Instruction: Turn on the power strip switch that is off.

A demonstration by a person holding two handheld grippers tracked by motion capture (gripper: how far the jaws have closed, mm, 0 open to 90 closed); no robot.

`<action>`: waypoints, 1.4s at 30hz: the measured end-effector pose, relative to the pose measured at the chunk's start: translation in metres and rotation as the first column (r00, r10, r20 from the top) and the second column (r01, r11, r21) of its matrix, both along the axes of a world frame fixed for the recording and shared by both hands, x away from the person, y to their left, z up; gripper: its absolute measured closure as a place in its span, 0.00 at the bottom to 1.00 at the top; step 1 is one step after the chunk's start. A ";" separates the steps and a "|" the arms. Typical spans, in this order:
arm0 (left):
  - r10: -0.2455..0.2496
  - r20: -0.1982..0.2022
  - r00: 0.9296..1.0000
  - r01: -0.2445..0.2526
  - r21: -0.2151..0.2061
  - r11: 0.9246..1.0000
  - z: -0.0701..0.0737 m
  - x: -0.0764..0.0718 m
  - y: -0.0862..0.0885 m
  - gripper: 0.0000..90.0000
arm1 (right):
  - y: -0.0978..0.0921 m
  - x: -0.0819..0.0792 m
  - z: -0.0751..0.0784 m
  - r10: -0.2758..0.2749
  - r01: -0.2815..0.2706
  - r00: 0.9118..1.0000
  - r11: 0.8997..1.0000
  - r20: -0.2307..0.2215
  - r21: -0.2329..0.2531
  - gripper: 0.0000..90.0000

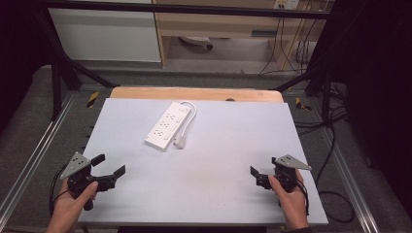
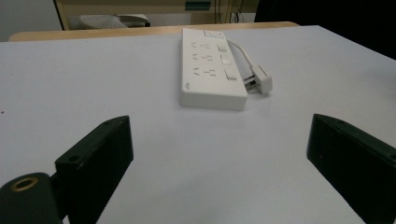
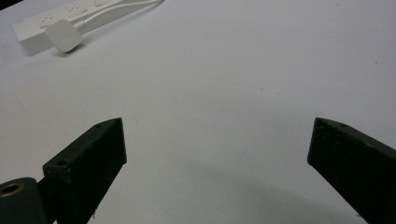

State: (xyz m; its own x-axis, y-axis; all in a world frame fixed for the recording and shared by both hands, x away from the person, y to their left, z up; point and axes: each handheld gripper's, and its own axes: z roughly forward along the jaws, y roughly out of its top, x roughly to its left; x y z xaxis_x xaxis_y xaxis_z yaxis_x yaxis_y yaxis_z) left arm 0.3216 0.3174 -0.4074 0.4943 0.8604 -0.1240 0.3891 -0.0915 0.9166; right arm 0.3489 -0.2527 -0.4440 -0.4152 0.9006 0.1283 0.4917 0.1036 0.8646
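A white power strip [image 1: 166, 125] lies at an angle on the far left-middle of the white table top [image 1: 218, 160]. Its white cable [image 1: 193, 108] loops round, and the plug [image 1: 180, 142] rests beside its near end. My left gripper [image 1: 110, 165] is held near the front left corner, open and empty. It faces the power strip [image 2: 208, 70] and plug [image 2: 259, 79] from some distance. My right gripper [image 1: 264, 166] is held near the front right edge, also open and empty. In its view the power strip [image 3: 42, 25] and plug [image 3: 63, 35] lie far off at the upper left.
A wooden table edge [image 1: 194, 93] shows behind the white top. Black frame bars [image 1: 58, 77] stand around the table. Cables [image 1: 335, 145] trail on the floor at the right, and metal rails [image 1: 34, 160] run along both sides.
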 end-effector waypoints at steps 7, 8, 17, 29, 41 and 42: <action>-0.006 0.004 1.000 0.006 0.002 1.000 0.001 -0.002 -0.002 0.08 | 0.001 -0.001 0.001 0.000 0.000 1.000 1.000 -0.003 -0.006 0.05; -0.011 0.004 1.000 0.011 0.004 1.000 0.001 -0.002 -0.002 0.09 | 0.001 0.000 0.000 0.000 0.000 1.000 1.000 -0.001 -0.011 0.05; -0.025 0.018 1.000 0.025 -0.005 1.000 0.004 -0.004 -0.005 0.07 | 0.001 0.000 0.002 -0.004 0.004 1.000 1.000 0.008 -0.013 0.05; -0.047 0.028 0.998 0.047 -0.003 0.999 0.006 -0.006 -0.010 0.06 | 0.003 0.000 0.003 0.003 -0.003 1.000 1.000 0.012 -0.016 0.05; -0.061 0.047 0.997 0.061 0.005 0.998 0.013 -0.008 -0.018 0.06 | 0.005 -0.001 0.005 0.019 -0.019 1.000 1.000 0.021 -0.023 0.05; -0.061 0.048 0.997 0.061 0.005 0.998 0.014 -0.008 -0.018 0.06 | 0.005 -0.001 0.005 0.021 -0.020 1.000 1.000 0.023 -0.023 0.05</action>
State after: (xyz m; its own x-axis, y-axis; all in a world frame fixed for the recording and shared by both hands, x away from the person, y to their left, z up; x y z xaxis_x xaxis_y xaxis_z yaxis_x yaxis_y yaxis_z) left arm 0.3139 0.2989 -0.3936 0.5513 0.8287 -0.0963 0.3384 -0.1166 0.9338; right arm 0.3478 -0.2477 -0.4390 -0.4363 0.8944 0.0985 0.4695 0.1329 0.8729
